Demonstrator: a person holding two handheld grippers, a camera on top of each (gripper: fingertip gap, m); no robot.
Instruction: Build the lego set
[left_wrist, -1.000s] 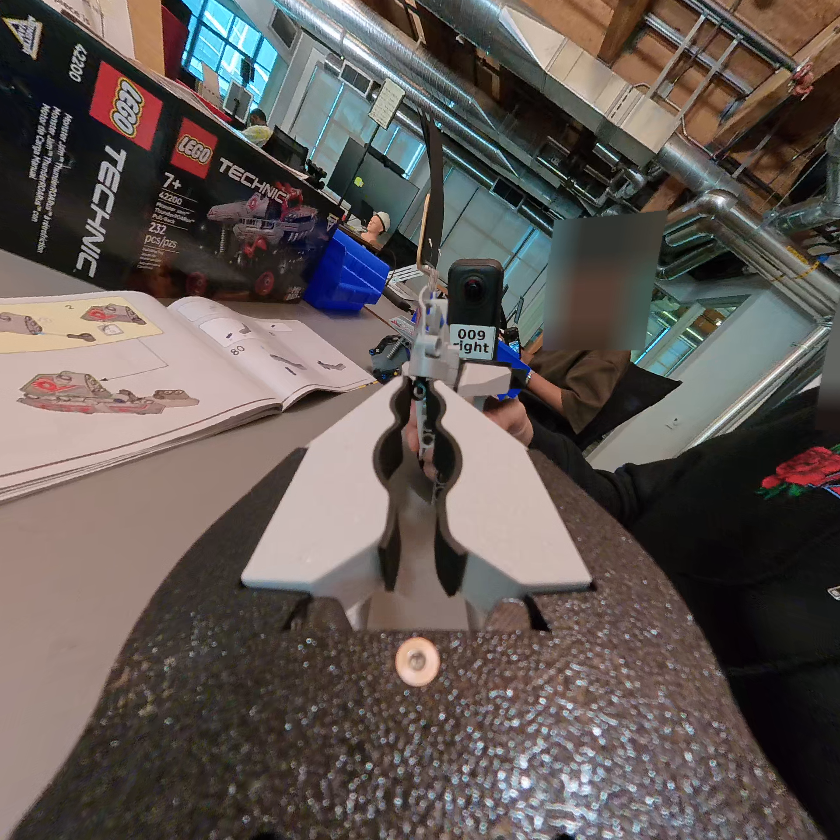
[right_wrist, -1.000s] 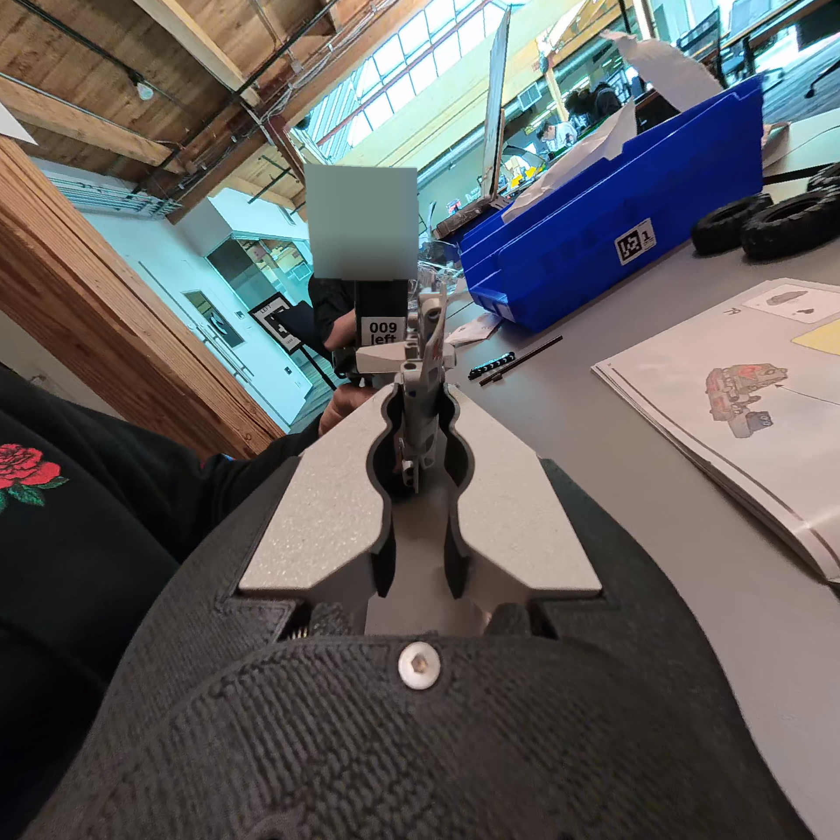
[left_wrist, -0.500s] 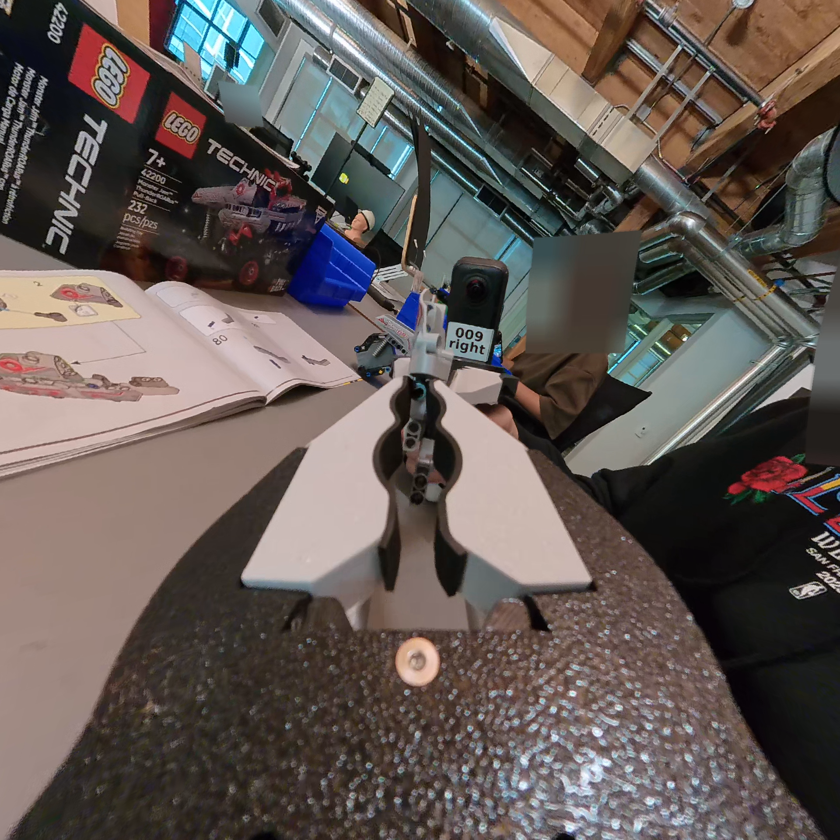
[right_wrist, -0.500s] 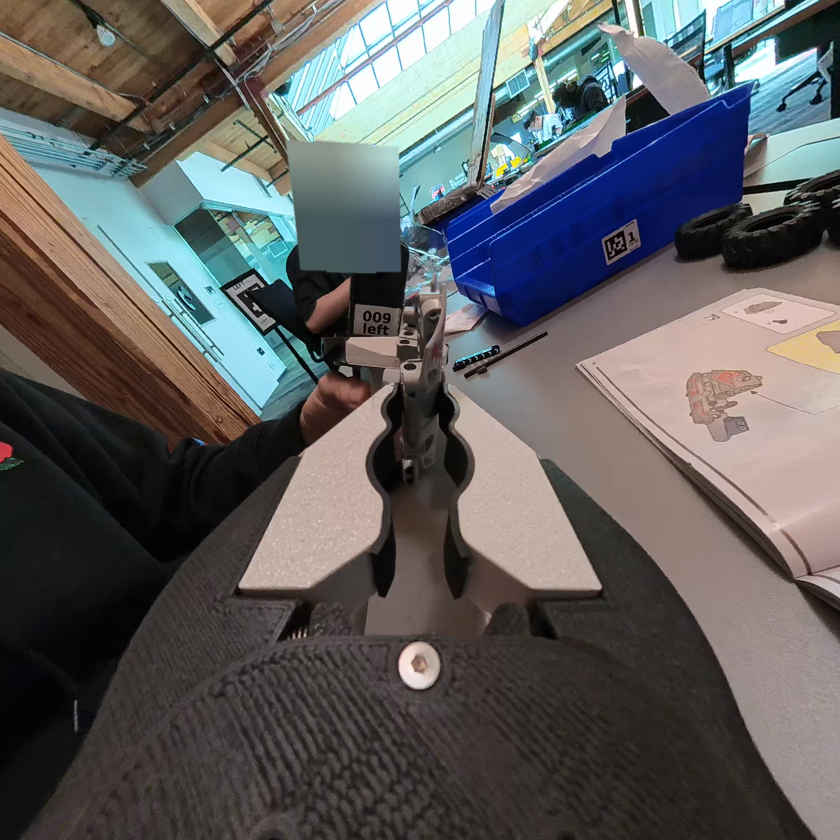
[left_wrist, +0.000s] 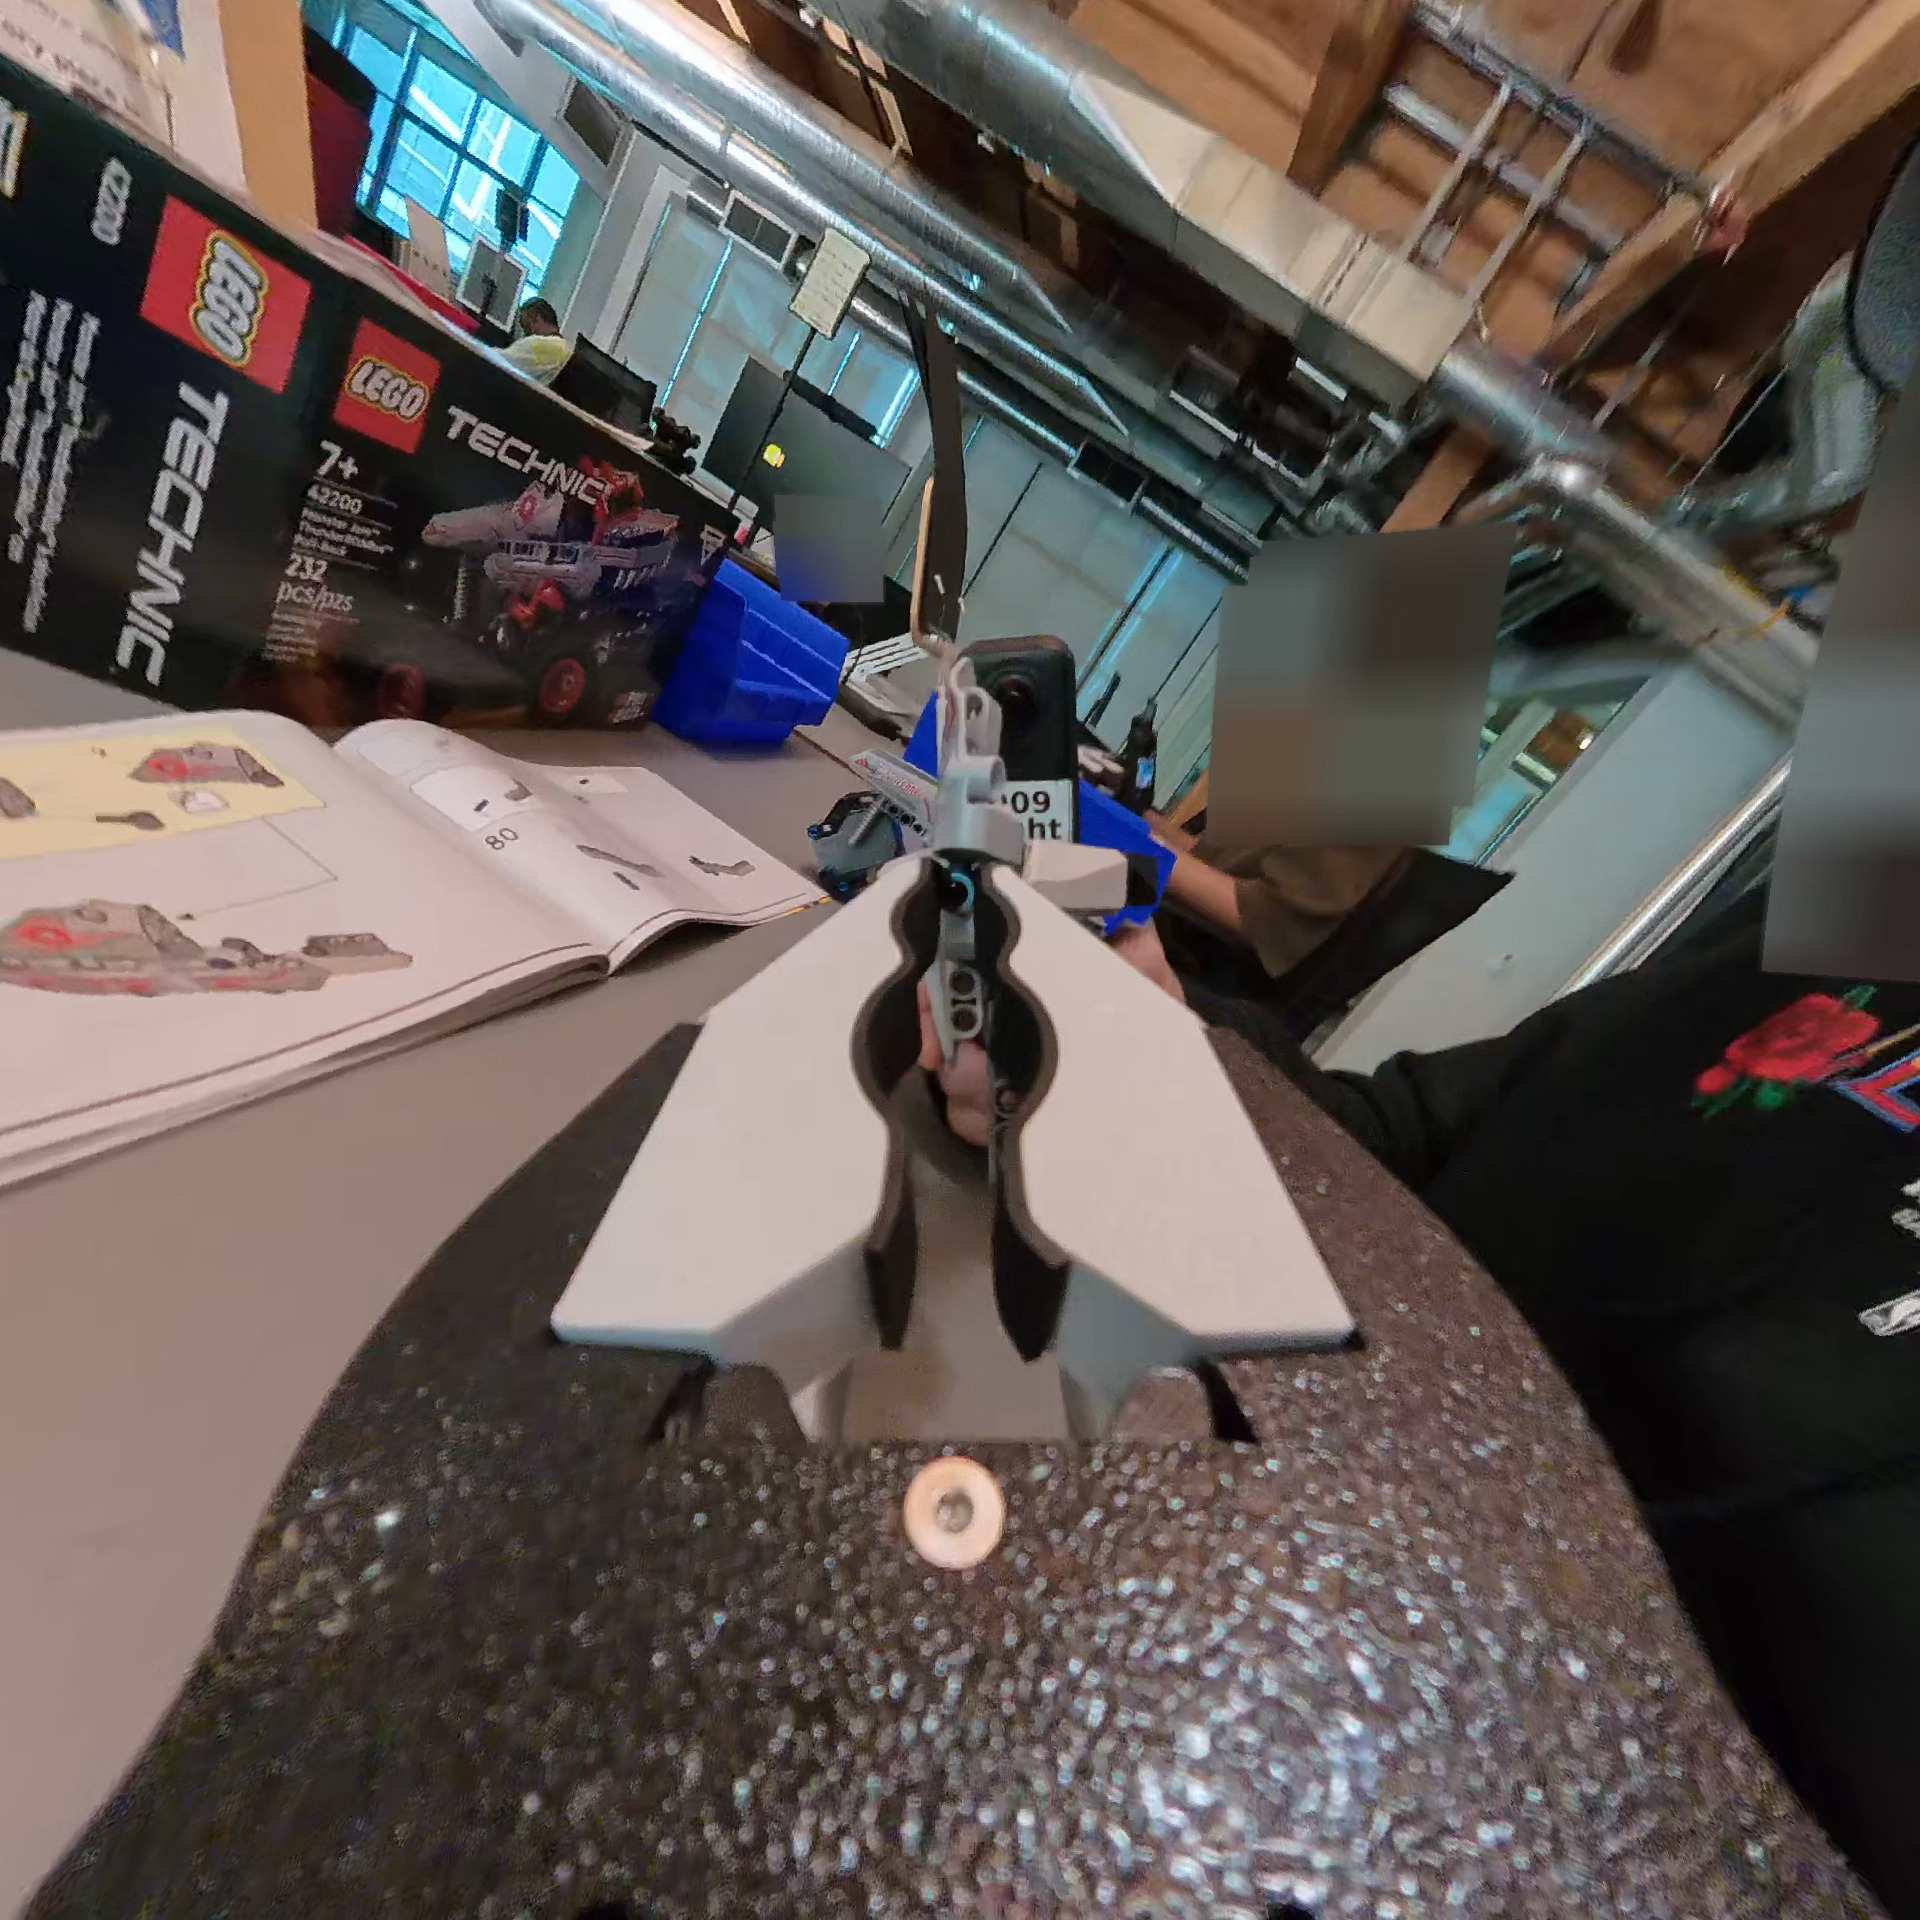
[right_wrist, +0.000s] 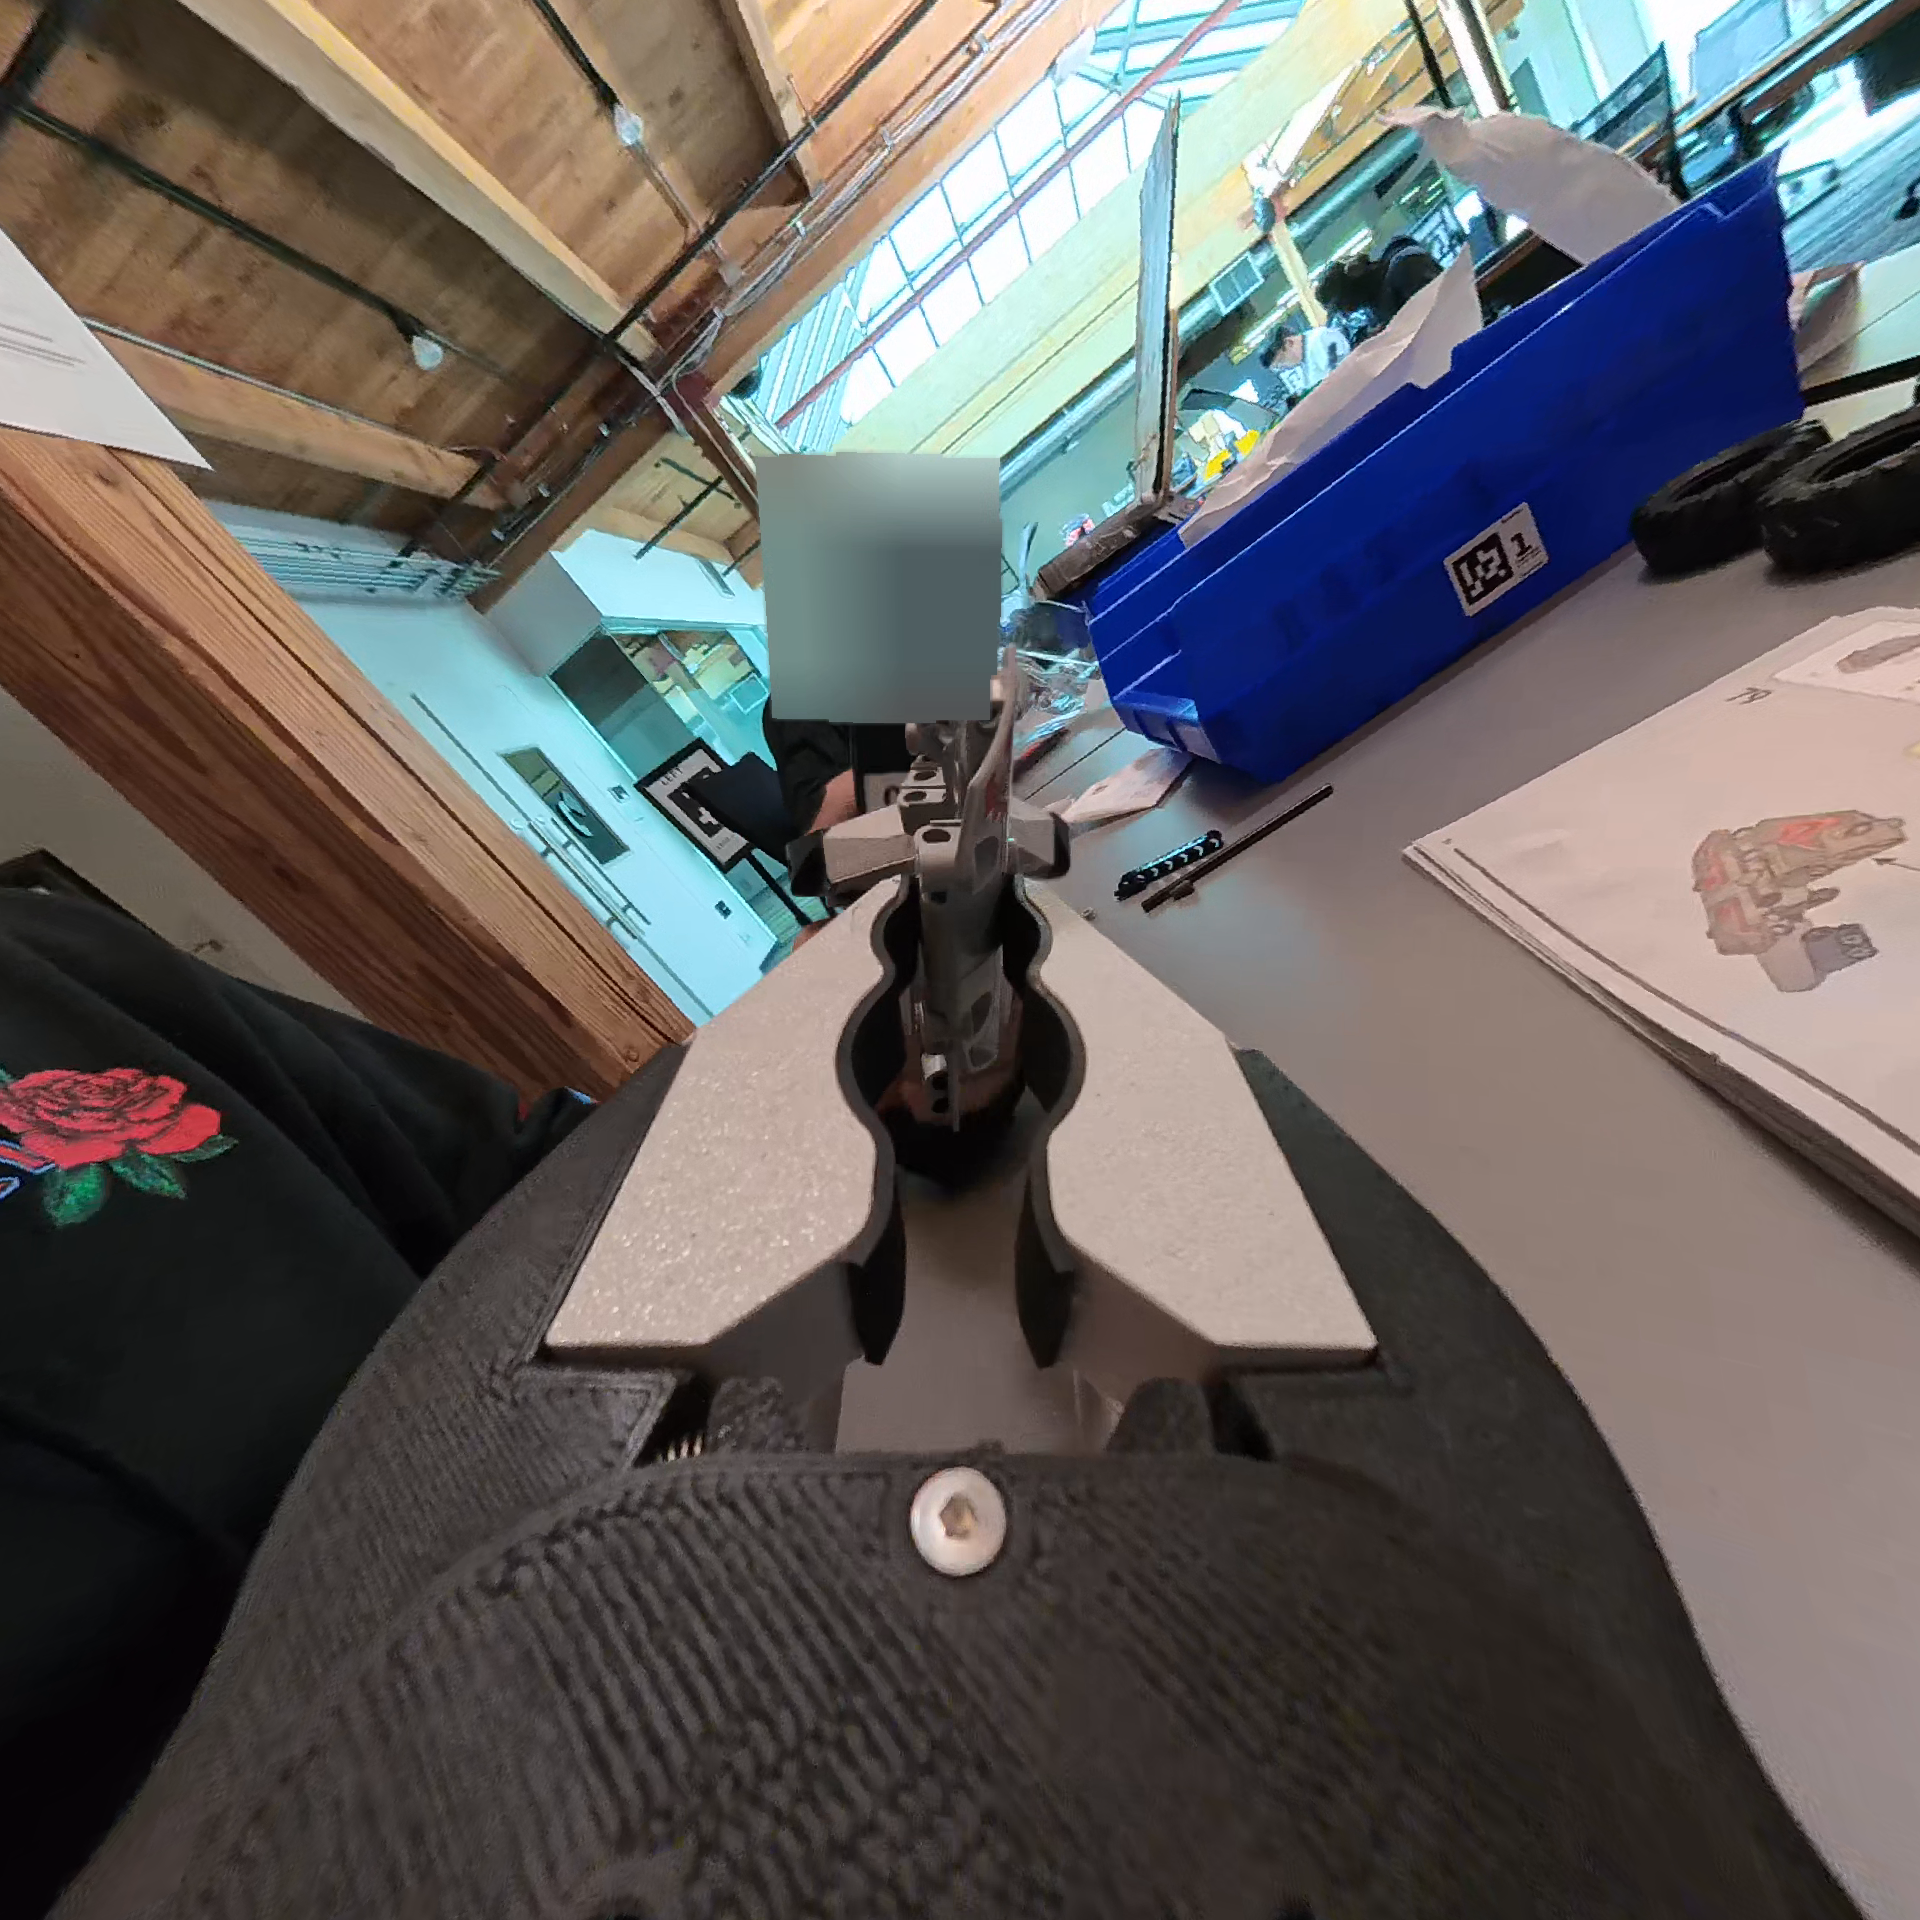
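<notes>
My left gripper (left_wrist: 961, 883) is shut on a thin grey lego assembly (left_wrist: 964, 987) that stands upright between its fingers, above the grey table (left_wrist: 208, 1299). My right gripper (right_wrist: 961, 894) is shut on a grey lego piece (right_wrist: 961, 977) the same way. The two grippers face each other tip to tip, so each shows just past the other's tips: the right gripper in the left wrist view (left_wrist: 1060, 862) and the left gripper in the right wrist view (right_wrist: 883, 847). Whether the two pieces are joined I cannot tell.
An open instruction booklet (left_wrist: 312, 894) lies on the table, also in the right wrist view (right_wrist: 1714, 904). A black lego box (left_wrist: 312, 499) stands behind it. Blue bins (right_wrist: 1455, 561), black tyres (right_wrist: 1766, 509), a black axle and beam (right_wrist: 1226, 847) and a part-built model (left_wrist: 862, 831) lie farther off. My left and right fingertips are right by each other.
Both grippers have tilted and shifted slightly while still held tip to tip. The pieces stay gripped and the right gripper's piece now hides more of the left gripper.
</notes>
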